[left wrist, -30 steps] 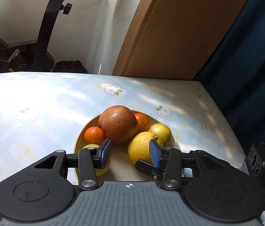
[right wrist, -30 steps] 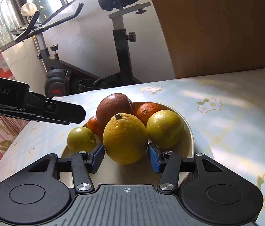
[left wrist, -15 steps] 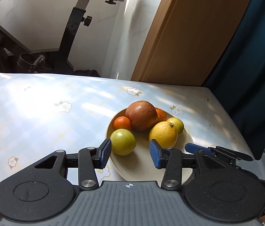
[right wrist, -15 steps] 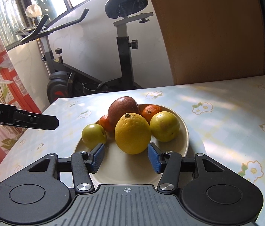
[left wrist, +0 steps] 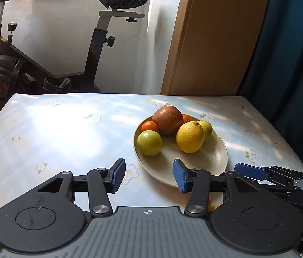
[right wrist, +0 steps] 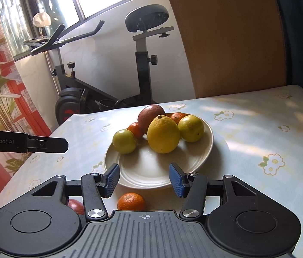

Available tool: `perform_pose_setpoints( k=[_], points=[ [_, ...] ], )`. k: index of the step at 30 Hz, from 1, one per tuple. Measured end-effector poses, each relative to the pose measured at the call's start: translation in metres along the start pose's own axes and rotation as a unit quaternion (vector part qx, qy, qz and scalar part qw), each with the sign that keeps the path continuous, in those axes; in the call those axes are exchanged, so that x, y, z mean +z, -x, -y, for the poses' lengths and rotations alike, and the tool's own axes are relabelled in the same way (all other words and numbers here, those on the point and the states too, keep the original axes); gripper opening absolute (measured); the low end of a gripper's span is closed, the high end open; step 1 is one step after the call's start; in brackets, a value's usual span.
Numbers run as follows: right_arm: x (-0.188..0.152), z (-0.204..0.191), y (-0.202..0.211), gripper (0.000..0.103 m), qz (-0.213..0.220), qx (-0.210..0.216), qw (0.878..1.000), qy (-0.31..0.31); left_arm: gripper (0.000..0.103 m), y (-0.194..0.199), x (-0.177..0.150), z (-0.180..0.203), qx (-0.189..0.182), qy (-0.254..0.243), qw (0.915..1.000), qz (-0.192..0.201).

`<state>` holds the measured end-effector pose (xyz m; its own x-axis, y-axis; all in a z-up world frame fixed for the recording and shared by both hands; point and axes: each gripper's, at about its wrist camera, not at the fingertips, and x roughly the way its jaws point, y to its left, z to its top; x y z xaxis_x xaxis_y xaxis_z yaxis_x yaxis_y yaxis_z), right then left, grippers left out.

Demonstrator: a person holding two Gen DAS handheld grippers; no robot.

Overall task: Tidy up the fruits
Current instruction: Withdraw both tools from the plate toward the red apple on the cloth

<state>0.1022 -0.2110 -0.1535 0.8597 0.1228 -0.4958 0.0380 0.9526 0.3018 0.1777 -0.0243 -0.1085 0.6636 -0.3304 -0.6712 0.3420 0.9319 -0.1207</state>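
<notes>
The left gripper (left wrist: 149,178), marked "GenRobot.AI" on its side, holds nothing and its jaws are opening; the right gripper (right wrist: 144,179) stands apart and empty. The plate (right wrist: 207,142) of fruits sits on the bench (right wrist: 259,129), one mandarin (right wrist: 131,201) loose beside it.

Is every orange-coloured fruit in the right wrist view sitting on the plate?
No: one tangerine lies on the tablecloth in front of the plate, just off its near rim.

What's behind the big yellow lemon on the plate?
Behind the lemon on the plate: a large reddish-brown fruit and an orange tangerine, both partly hidden. Anything lower behind them is covered.
</notes>
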Motion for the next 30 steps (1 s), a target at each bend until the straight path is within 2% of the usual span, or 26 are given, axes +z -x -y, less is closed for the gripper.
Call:
perform_pose_setpoints(
  k=[6, 13, 22, 30],
  points=[
    [-0.021, -0.022, 0.007, 0.048, -0.026, -0.002, 0.999, 0.04, 0.051, 0.005, -0.015, -0.004, -0.015, 0.02, 0.9996, -0.011],
    [-0.031, -0.045, 0.011, 0.048, -0.038, 0.012, 0.997, 0.072, 0.051, 0.011, -0.026, -0.018, -0.002, 0.029, 0.9994, -0.017],
    [-0.034, -0.066, 0.018, 0.048, -0.04, 0.042, 0.994, 0.097, 0.051, 0.032, -0.031, -0.037, 0.04, 0.026, 0.9989, -0.001],
    [-0.04, -0.086, 0.018, 0.051, -0.049, 0.059, 0.99, 0.117, 0.051, 0.04, -0.036, -0.049, 0.041, 0.032, 0.9986, -0.006]
  ],
)
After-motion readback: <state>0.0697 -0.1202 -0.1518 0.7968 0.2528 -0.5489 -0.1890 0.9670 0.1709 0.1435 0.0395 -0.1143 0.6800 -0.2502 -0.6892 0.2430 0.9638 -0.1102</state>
